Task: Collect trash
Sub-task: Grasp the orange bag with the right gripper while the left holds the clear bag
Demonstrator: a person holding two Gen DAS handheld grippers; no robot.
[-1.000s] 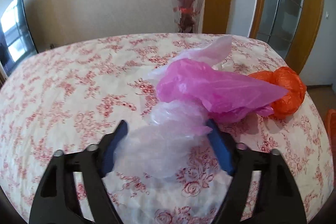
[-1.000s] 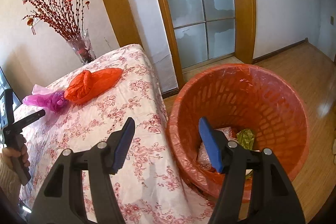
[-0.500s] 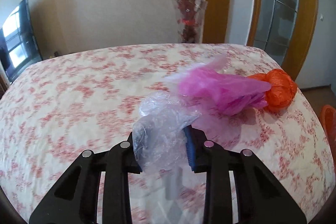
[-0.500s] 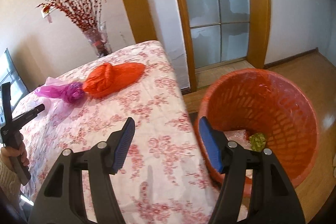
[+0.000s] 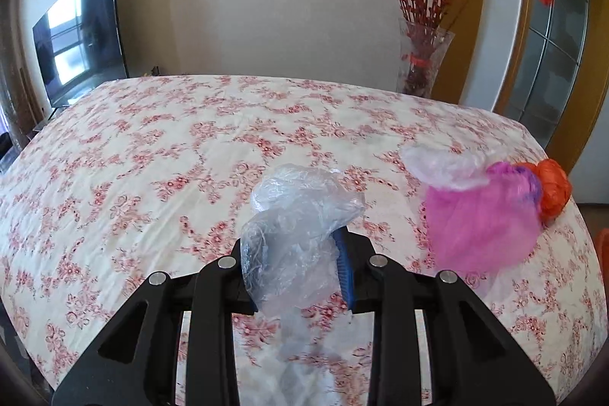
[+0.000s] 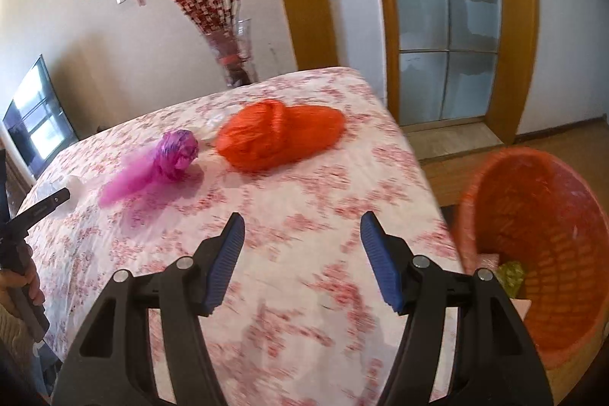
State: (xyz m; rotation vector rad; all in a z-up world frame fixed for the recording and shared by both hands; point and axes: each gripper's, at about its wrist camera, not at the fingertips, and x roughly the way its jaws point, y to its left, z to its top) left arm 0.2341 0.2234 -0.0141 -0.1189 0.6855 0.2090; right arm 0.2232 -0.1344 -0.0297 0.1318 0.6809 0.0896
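The worktop (image 5: 160, 155) under a floral cloth fills a room with a television (image 5: 80, 33) and a vase of red branches (image 5: 422, 59). The left gripper (image 5: 295, 265) is clamped on a clear plastic bag (image 5: 300, 215), which could slip free before reaching the orange basket (image 6: 540, 238). The right gripper (image 6: 302, 265) is open and empty.

Clear plastic bag (image 5: 300, 227): thin, crinkled, glossy film. Tablecloth (image 5: 152, 177): matt printed cloth; pink bag (image 6: 160, 158) and orange bag (image 6: 281, 136): thin plastic, faintly shiny. Basket (image 6: 540, 200): apparently woven orange plastic, though blurred; vase (image 5: 420, 63): clear glass.
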